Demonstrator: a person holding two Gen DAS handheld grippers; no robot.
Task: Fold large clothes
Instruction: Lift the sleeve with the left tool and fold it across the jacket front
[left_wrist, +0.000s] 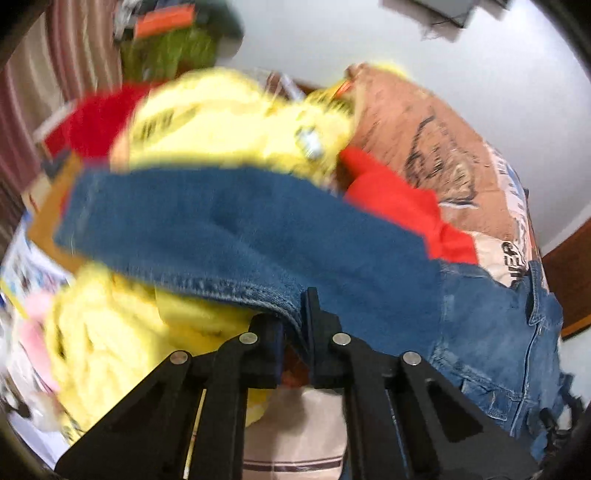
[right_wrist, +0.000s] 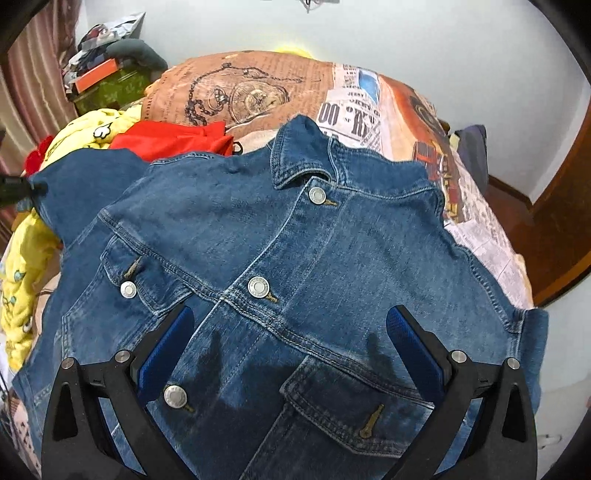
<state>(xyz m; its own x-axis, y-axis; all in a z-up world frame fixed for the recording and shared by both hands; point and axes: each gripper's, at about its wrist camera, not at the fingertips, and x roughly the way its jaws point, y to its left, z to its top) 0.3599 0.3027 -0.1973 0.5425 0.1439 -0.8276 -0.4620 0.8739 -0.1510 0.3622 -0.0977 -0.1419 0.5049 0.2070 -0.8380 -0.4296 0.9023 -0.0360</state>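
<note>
One bed (right_wrist: 258, 88) under a newspaper-print cover fills a pale-walled room, striped curtain (right_wrist: 22, 74) at ten o'clock. A denim jacket (right_wrist: 295, 240) lies buttoned across it. Left gripper (left_wrist: 295, 314) is clamped on a sleeve (left_wrist: 221, 229); right gripper (right_wrist: 290, 332) hovers, fingers apart.

"00" and what may be "R" in large newsprint type on the printed bedsheet (right_wrist: 347, 114), smaller print illegible

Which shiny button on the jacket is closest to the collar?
The top silver button, right under the collar of the denim jacket. The other buttons sit lower, nearer the open right gripper.
</note>
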